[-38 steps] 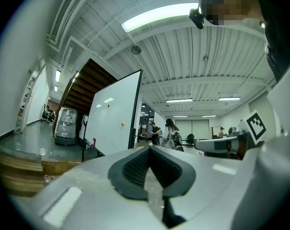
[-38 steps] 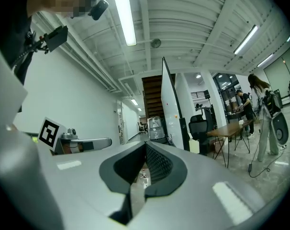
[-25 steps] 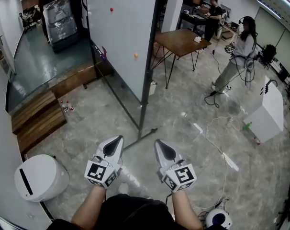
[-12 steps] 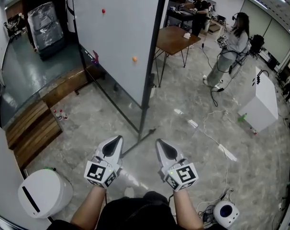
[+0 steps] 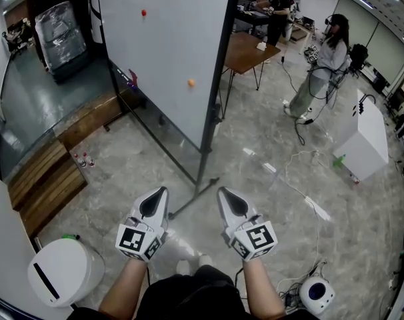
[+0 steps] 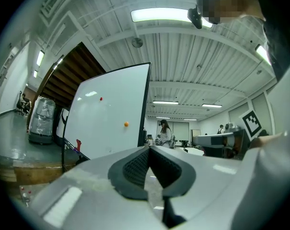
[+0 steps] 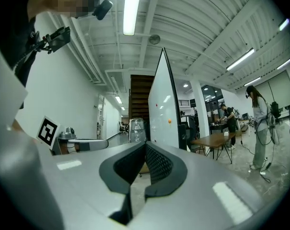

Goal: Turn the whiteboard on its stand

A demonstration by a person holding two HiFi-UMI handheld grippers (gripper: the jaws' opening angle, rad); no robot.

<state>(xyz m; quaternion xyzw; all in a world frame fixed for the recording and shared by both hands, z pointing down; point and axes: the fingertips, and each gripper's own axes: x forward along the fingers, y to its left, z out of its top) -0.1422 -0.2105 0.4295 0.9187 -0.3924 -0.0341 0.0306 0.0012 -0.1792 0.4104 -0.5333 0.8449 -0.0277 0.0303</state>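
Observation:
A tall whiteboard point(image 5: 165, 52) on a black stand point(image 5: 209, 122) rises ahead of me, its near edge facing me, with a red and an orange magnet on its white face. The stand's foot bar point(image 5: 194, 197) lies on the floor just beyond my hands. My left gripper point(image 5: 159, 192) and right gripper point(image 5: 223, 193) are held side by side, pointing level at the board, both shut with nothing between the jaws. The left gripper view shows the whiteboard point(image 6: 109, 116) ahead at the left; in the right gripper view the whiteboard point(image 7: 161, 109) is nearly edge-on.
A white bin point(image 5: 63, 269) stands on the floor at my left. Wooden steps point(image 5: 45, 179) lie further left. A brown table point(image 5: 252, 51) and two people point(image 5: 319, 65) are beyond the board at right. A white cabinet point(image 5: 367, 142) and floor cables point(image 5: 302, 192) are to the right.
The whiteboard and its stand have grown larger and nearer in the head view as I walked toward them. Both grippers stayed shut and side by side.

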